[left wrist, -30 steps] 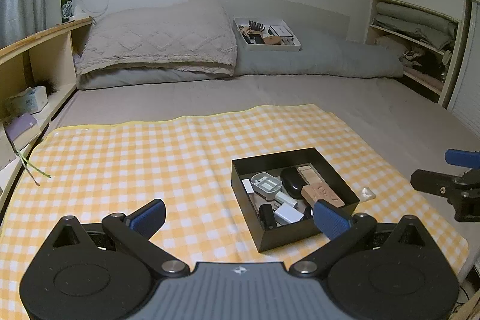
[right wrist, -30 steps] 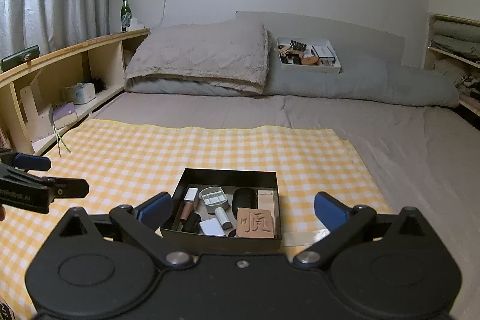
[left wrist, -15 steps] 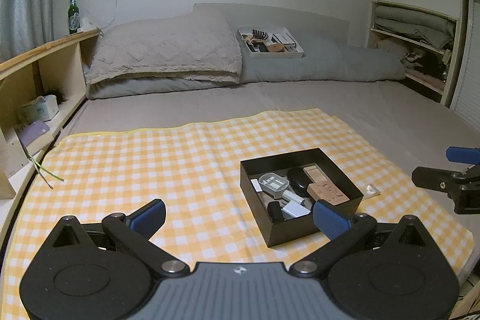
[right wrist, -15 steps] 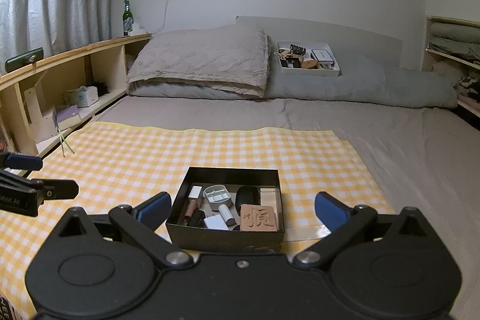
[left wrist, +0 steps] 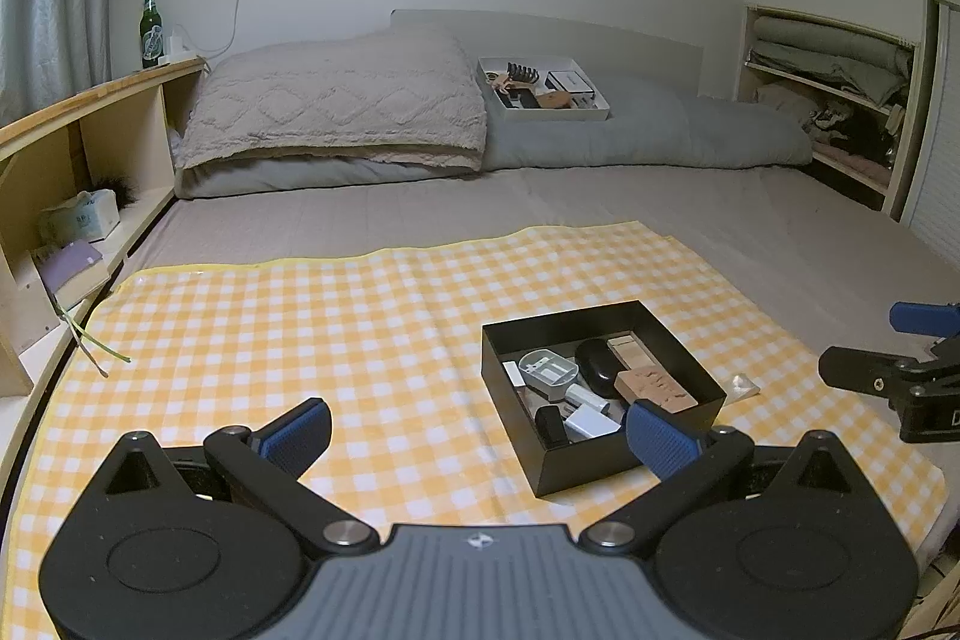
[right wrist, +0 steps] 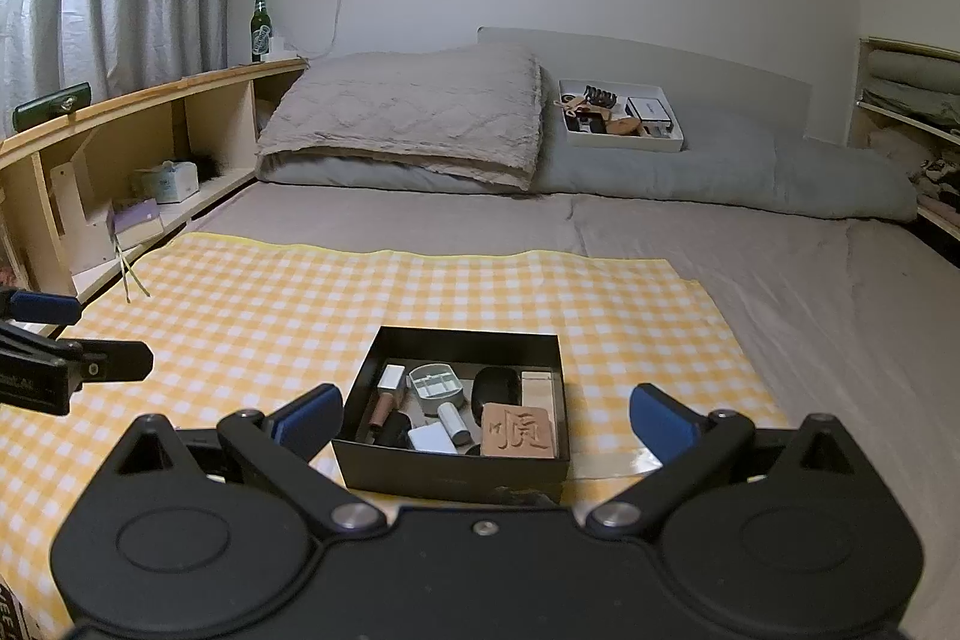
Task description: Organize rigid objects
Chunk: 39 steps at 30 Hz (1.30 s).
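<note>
While sitting on a yellow checked cloth (left wrist: 312, 328) spread over the bed, a black box (right wrist: 456, 472) rests directly ahead of the right gripper (right wrist: 483, 418), at 12 o'clock, framed between its 2 blue-padded fingers (right wrist: 660, 421), which stand wide apart with nothing between them. Seen from the left wrist, same box (left wrist: 591, 451) off at 2 o'clock from the left gripper (left wrist: 480, 427), near its right finger pad, whose tip overlaps the box's near right corner in the picture; whether touching, cannot tell. Left gripper likewise spread wide, gripping nothing, above bare cloth.

Inside the box, several small rigid things packed close: a tan carved block (right wrist: 517, 430) at the near right corner, a black oval case (right wrist: 496, 388) just behind it, a pale wooden piece (right wrist: 536, 383) along the right wall, a grey compartmented tray (right wrist: 437, 385) at centre, a white rectangular block (right wrist: 432, 439) near the front, a small white cylinder (right wrist: 453, 421) beside it, a brown-handled stick with white cap (right wrist: 384, 394) at the left wall.

At 12 o'clock far off, a white tray (left wrist: 543, 91) of assorted items on the grey bedding, well apart from both grippers. At 10 o'clock on the wooden shelf, a green bottle (left wrist: 150, 29). Just right of the box, a small clear packet (left wrist: 743, 387) on the cloth.
</note>
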Each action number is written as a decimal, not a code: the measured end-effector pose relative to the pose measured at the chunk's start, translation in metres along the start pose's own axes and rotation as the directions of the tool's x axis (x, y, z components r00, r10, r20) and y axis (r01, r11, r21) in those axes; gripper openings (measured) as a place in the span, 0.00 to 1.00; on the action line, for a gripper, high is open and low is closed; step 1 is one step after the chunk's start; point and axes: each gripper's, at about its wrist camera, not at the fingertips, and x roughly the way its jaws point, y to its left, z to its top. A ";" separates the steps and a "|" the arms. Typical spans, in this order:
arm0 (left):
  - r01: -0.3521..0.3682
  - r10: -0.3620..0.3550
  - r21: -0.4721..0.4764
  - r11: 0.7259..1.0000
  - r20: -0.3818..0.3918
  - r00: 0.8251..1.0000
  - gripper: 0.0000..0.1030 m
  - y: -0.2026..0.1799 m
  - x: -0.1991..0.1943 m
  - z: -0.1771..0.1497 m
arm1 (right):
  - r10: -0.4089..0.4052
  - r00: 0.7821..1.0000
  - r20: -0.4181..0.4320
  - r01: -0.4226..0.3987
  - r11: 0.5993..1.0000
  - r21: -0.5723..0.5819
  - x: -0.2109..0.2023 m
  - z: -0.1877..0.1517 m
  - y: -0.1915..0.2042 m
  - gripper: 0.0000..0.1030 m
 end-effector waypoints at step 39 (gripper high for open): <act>-0.011 0.011 0.004 1.000 0.007 1.000 1.00 0.002 -0.001 0.003 | -0.002 1.000 -0.001 0.002 1.000 -0.002 0.000 0.000 0.001 1.00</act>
